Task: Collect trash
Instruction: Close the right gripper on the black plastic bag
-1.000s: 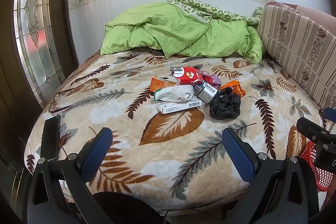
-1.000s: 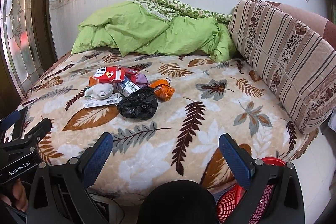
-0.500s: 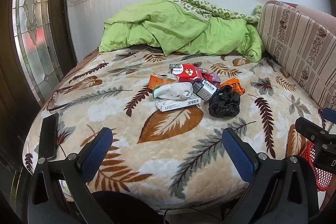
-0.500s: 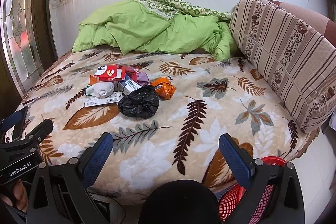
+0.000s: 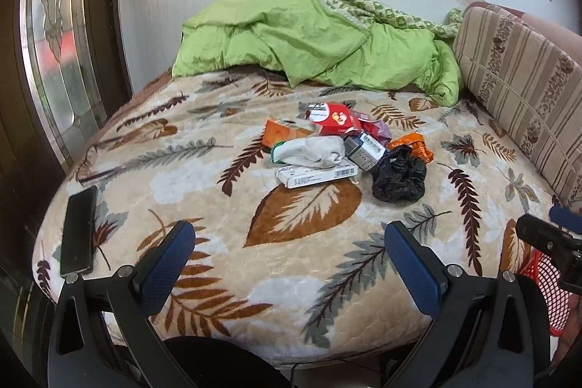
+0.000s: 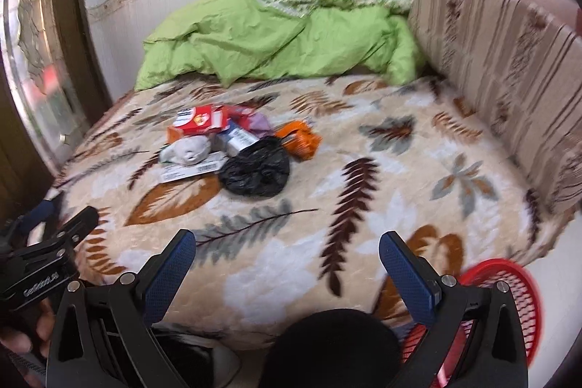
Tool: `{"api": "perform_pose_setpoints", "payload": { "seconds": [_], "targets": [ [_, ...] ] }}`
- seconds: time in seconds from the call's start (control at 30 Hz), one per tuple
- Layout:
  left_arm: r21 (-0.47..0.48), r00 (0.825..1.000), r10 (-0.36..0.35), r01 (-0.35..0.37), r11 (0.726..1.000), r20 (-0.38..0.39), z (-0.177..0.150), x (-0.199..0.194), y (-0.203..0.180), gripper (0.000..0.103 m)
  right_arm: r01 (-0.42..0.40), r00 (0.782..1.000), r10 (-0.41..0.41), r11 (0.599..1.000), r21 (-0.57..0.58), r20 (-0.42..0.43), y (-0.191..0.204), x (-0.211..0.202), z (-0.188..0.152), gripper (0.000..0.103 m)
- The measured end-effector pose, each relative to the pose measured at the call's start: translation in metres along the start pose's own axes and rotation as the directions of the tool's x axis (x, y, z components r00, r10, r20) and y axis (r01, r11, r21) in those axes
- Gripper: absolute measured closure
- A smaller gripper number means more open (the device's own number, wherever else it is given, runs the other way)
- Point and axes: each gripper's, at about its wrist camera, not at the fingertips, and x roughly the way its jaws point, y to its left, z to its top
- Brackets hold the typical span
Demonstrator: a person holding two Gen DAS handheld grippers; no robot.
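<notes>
A pile of trash lies mid-bed: a crumpled black bag [image 5: 399, 174] [image 6: 256, 167], a long white box [image 5: 316, 175] [image 6: 192, 170], a white crumpled wrapper [image 5: 313, 151] [image 6: 190, 150], a red packet [image 5: 331, 118] [image 6: 198, 119], a grey box [image 5: 363, 150], an orange wrapper [image 5: 414, 145] [image 6: 301, 139]. My left gripper [image 5: 289, 257] is open and empty at the bed's near edge. My right gripper [image 6: 287, 260] is open and empty, also short of the pile. A red mesh basket [image 6: 509, 293] [image 5: 549, 290] stands on the floor at the right.
The bed [image 5: 203, 170] has a leaf-patterned blanket. A green duvet [image 5: 309, 39] is bunched at the far side. A striped cushion [image 5: 523, 90] lines the right. A black phone [image 5: 78, 230] lies at the bed's left edge. A glass door [image 5: 54, 42] stands left.
Both grippers have moved forward a little toward the bed. The right wrist view has swung right and is blurred; more of the red basket shows. Jaws stay open.
</notes>
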Motion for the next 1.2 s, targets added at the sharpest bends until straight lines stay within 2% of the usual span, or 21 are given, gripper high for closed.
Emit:
{"api": "perform_pose_setpoints", "payload": {
  "seconds": [0.1, 0.23, 0.37, 0.6, 0.67, 0.73, 0.8, 0.87, 0.9, 0.97, 1.1, 1.2],
  "targets": [
    [-0.026, 1.0, 0.003, -0.003, 1.0, -0.023, -0.001, 0.005, 0.009, 0.0, -0.109, 0.992, 0.112, 0.992, 0.062, -0.051, -0.006, 0.017, 0.005, 0.001],
    [-0.059, 0.999, 0.007, -0.009, 0.998, -0.041, 0.001, 0.007, 0.021, 0.0, -0.198, 0.969, 0.217, 0.968, 0.154, -0.115, -0.011, 0.052, 0.013, 0.001],
    [-0.074, 0.999, 0.004, -0.008, 0.997, -0.054, 0.009, 0.013, 0.03, 0.0, -0.216, 0.947, 0.26, 0.95, 0.225, -0.188, -0.01, 0.098, 0.03, 0.001],
    [-0.092, 0.997, -0.011, 0.004, 0.996, -0.079, 0.027, 0.033, 0.045, 0.0, -0.119, 0.956, 0.181, 0.958, 0.26, -0.23, 0.006, 0.171, 0.062, 0.001],
    [-0.095, 0.996, -0.013, 0.005, 0.995, -0.085, 0.029, 0.037, 0.048, 0.0, -0.057, 0.959, 0.123, 0.965, 0.256, -0.253, 0.01, 0.19, 0.067, 0.001],
    [-0.099, 0.996, -0.013, 0.004, 0.995, -0.09, 0.03, 0.041, 0.051, 0.0, -0.006, 0.953, 0.079, 0.97, 0.244, -0.291, 0.011, 0.208, 0.069, 0.001],
    [-0.096, 0.996, -0.012, 0.003, 0.995, -0.094, 0.031, 0.045, 0.052, 0.0, -0.008, 0.949, 0.096, 0.96, 0.281, -0.302, 0.003, 0.216, 0.065, 0.009],
    [-0.095, 0.995, -0.014, 0.004, 0.995, -0.099, 0.032, 0.05, 0.053, 0.0, -0.025, 0.946, 0.113, 0.96, 0.278, -0.304, 0.001, 0.217, 0.062, 0.033],
    [-0.095, 0.994, -0.018, 0.008, 0.995, -0.104, 0.033, 0.053, 0.052, 0.0, -0.037, 0.949, 0.119, 0.962, 0.272, -0.292, 0.0, 0.215, 0.06, 0.037],
    [-0.1, 0.993, -0.042, 0.031, 0.994, -0.115, 0.036, 0.059, 0.05, 0.0, -0.062, 0.957, 0.131, 0.964, 0.259, -0.258, 0.0, 0.204, 0.058, 0.065],
    [-0.119, 0.985, -0.102, 0.086, 0.989, -0.136, 0.05, 0.077, 0.042, 0.0, -0.103, 0.971, 0.15, 0.966, 0.236, -0.188, -0.002, 0.182, 0.052, 0.087],
    [-0.153, 0.976, -0.16, 0.137, 0.979, -0.149, 0.067, 0.092, 0.038, 0.0, -0.121, 0.981, 0.151, 0.968, 0.221, -0.124, -0.005, 0.164, 0.048, 0.093]
  ]
}}
